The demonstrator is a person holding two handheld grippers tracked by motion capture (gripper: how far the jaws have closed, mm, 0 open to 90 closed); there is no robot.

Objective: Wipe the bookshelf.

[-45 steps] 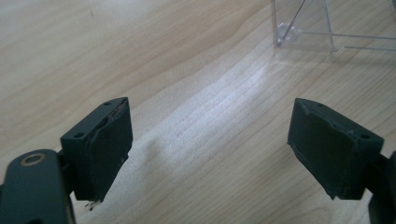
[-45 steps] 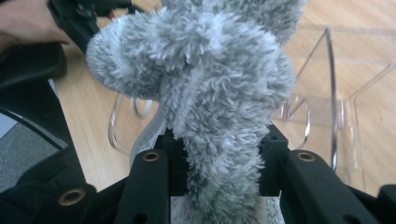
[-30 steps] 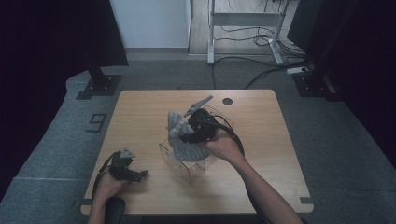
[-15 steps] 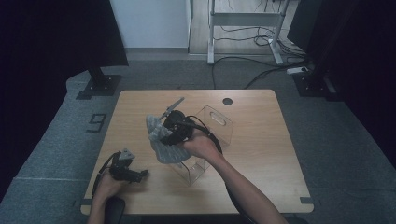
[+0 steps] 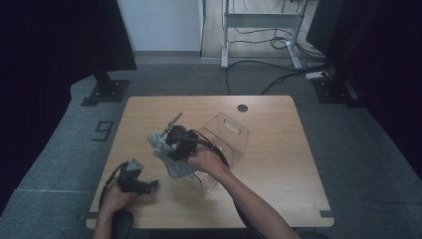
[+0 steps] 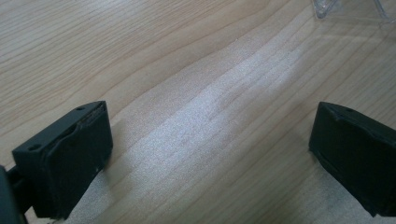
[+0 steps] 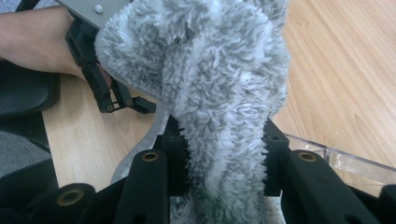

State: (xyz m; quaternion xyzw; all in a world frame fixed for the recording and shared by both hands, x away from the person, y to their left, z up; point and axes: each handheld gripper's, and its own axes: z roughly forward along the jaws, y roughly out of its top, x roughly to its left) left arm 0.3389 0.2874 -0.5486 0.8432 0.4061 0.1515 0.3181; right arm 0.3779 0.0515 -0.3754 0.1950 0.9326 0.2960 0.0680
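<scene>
A grey fluffy cloth (image 5: 171, 167) hangs from my right gripper (image 5: 168, 143), which is shut on it just left of a clear plastic box (image 5: 226, 137) lying on its side mid-table. In the right gripper view the cloth (image 7: 219, 84) bulges up between the two jaws of that gripper (image 7: 224, 158). My left gripper (image 5: 152, 185) rests near the table's front left, open. In the left gripper view that gripper (image 6: 210, 154) has its jaws wide apart over bare wood.
The wooden table (image 5: 278, 164) has a round cable hole (image 5: 242, 108) at the back. A corner of the clear box (image 6: 345, 7) shows beyond my left jaws. The box's rim (image 7: 336, 158) lies right of my right jaws. Dark floor surrounds the table.
My right gripper has moved left with the grey cloth, from over the clear box to its left side. The left gripper has stayed in place.
</scene>
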